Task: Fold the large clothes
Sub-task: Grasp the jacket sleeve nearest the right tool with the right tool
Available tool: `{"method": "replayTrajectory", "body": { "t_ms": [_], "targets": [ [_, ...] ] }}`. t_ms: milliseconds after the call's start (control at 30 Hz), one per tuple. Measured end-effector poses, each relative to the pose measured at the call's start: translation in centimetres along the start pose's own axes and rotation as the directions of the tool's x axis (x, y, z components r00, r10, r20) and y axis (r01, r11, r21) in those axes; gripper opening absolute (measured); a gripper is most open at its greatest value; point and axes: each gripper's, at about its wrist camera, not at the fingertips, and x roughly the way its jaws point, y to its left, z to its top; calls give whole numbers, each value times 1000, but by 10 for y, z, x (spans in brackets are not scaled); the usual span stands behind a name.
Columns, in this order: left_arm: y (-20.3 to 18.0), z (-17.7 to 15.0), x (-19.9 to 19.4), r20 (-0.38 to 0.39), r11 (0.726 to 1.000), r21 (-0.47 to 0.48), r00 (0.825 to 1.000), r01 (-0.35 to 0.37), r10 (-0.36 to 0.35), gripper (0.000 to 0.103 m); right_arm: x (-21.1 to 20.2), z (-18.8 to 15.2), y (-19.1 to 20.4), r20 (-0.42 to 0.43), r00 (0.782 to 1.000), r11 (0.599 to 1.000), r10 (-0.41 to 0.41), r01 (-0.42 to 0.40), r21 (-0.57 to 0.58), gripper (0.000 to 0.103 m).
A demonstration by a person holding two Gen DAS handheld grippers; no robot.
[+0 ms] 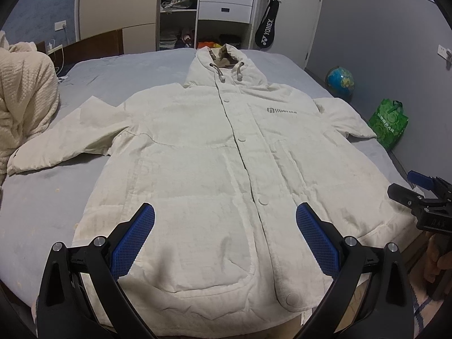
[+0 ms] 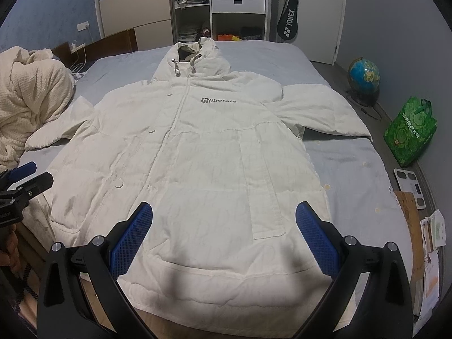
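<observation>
On the bed [image 1: 42, 206], a large cream hooded coat [image 1: 214, 152] lies spread flat, front side up, snaps closed down the middle, hood [image 1: 226, 67] pointing to the far end, hem at the near edge and slightly overhanging it. Both sleeves out to the sides: left sleeve [image 1: 65, 138] angled down toward a cream blanket [image 1: 25, 99] heaped at the bed's left, right sleeve [image 2: 319, 110] stretched toward the bed's right edge. Left gripper [image 1: 225, 237] hovers above the hem on the coat's left half, fingers [image 1: 132, 243] spread wide, nothing between them, not touching cloth as far as visible. Right gripper [image 2: 224, 237] same story over the right half of the hem, fingers [image 2: 317, 240] released and empty. Each gripper shows at the edge of the other's view, so they sit side by side along the near edge. Progress: judging by the layout, no fold made yet; coat is only laid out and smoothed, no sleeve tucked in, no side turned over, hood still extended. Everything is left: sleeves in, sides or bottom folded up, hood folded down. Padded fabric looks bulky, so folds may spring back. Background clutter only: globe [image 2: 364, 76] and green bag [image 2: 411, 135] on the floor right of the bed, shelf with drawers [image 1: 226, 2] behind.
</observation>
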Motion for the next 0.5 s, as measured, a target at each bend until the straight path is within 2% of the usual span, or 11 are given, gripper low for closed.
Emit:
{"method": "replayTrajectory", "body": {
  "t_ms": [500],
  "targets": [
    [-7,-2,9,-30,1000,13,1000,-5,5,96,10,2,-5,-28,1000,1000,-2,3,22,97]
  ]
}}
